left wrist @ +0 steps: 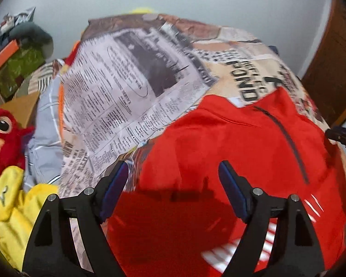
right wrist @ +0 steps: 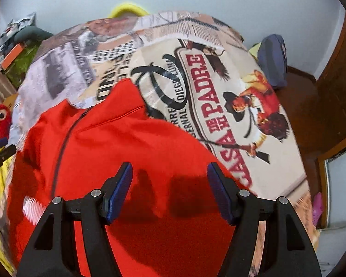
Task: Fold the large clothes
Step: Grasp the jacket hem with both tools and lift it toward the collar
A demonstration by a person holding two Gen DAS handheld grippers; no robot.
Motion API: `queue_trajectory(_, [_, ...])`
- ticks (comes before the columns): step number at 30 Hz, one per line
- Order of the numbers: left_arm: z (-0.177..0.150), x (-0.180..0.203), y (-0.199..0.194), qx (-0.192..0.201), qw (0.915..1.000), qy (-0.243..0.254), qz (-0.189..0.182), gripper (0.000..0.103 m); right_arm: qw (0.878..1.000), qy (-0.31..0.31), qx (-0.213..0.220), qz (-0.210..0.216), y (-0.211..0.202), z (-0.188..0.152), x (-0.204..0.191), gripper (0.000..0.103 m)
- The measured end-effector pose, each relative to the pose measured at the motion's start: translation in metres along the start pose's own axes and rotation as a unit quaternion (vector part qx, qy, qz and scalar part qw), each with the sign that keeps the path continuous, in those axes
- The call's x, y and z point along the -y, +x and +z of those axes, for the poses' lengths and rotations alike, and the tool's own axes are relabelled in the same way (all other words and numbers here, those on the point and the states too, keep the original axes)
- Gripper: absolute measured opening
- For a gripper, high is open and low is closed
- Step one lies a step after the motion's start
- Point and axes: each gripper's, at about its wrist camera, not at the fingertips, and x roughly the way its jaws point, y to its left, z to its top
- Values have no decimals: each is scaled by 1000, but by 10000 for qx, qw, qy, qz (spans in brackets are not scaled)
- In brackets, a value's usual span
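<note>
My left tool [left wrist: 173, 173] hangs over the red jacket [left wrist: 230, 161] with its jaws spread wide and nothing between the blue pads [left wrist: 230, 189]; the last numbers show them settled apart, not pressing on cloth. My right tool [right wrist: 169, 173] is also parted, a little narrower, and empty, with its shadow falling on the red fabric below it.

The red jacket [right wrist: 126, 150] lies spread flat on the bed [right wrist: 219, 106], over a cover printed with newspaper text and a poster picture. Its dark zip [left wrist: 286, 138] runs up toward the collar, which points at the far edge of the bed. White stripes [left wrist: 240, 249] show on the cloth near the bed's near edge. In the left view the tip of my right tool [left wrist: 341, 136] shows just beyond the jacket's right side.

Off the left edge of the bed sit a red plush toy [left wrist: 4, 124] and a yellow garment [left wrist: 13, 207]. Near the far right corner lies a blue cap [right wrist: 272, 57], beside a brown wooden door [right wrist: 334, 87].
</note>
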Motion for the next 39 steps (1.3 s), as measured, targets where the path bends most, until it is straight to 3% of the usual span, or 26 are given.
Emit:
queue_trajectory(5, [10,-6,46,-148,9992,-349,-132,80,9993,381,16,57,35,15,7,63])
queue_trajectory(8, [10,-9,69,-362,9967,-606,-409,80,9967,773,-107,218,54,18,13,63])
queue_trajectory(10, [8,-10,71,-242,9959,-728,-478,79,9943,975,-132,401,57,17,18,63])
queue_trajectory(12, [8,-7,69,-129,9959,-642,-621,65,9943,906,-57,563,53,13,17,57])
queue_trajectory(15, [11,2,65,-98,9962,-572,-647,38,9947,680,14,768,43,9,10,32])
queue_trajectory(17, [14,8,63,-126,9965,-514,-653,6,9959,498,3,753,38,8,2,9])
queue_trajectory(18, [15,13,61,-168,9966,-447,-668,3,9968,395,36,692,34,8,-3,8])
queue_trajectory(23, [15,29,38,-107,9998,-34,-155,3,9938,403,330,984,-1,-1,-6,6])
queue_trajectory(32, [1,31,-81,464,9968,79,-644,2,9884,-24,791,1293,-102,-34,-25,6])
queue_trajectory(39, [-56,34,-147,486,9943,391,-870,3,9888,-355,691,1271,-136,-92,-30,6])
